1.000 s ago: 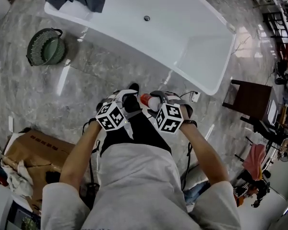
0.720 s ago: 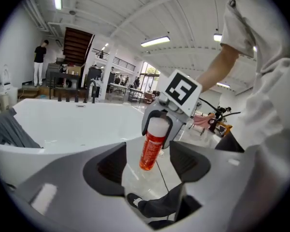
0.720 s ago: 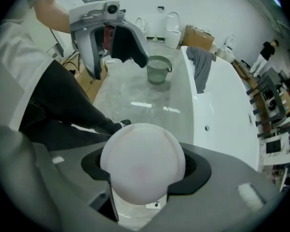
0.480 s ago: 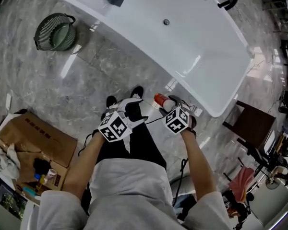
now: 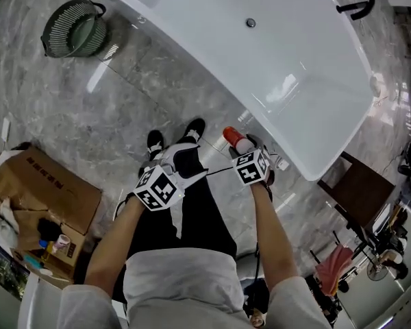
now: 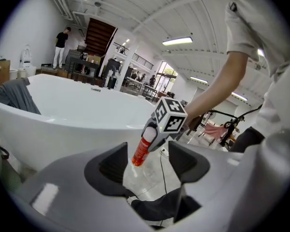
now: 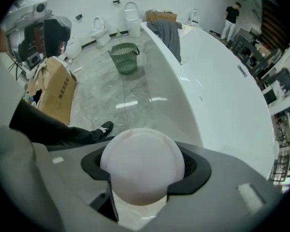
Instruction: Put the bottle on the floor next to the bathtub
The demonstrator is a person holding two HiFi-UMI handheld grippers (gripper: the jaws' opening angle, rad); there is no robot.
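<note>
Grey marble floor [image 5: 123, 115] by the white bathtub [image 5: 308, 94]: right tongs [image 5: 246, 149] clench the red-and-white bottle [image 5: 230, 135] in the air, one o'clock of the black shoes [image 5: 192, 129]. Setting it down remains. The left tongs [image 5: 183, 149], empty and apart, have just been closing slightly.

Bathroom-fixture showroom hall: freestanding bathtub [image 5: 308, 81], toilets [image 7: 134, 19], marble floor [image 5: 116, 115].

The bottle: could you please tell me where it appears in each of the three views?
Head view: bottle right of centre, just below the bathtub rim.
Left gripper view: centre, red end down, in front of the bathtub.
Right gripper view: low centre, its white end between the jaws.
Shared landmark: the bathtub.
</note>
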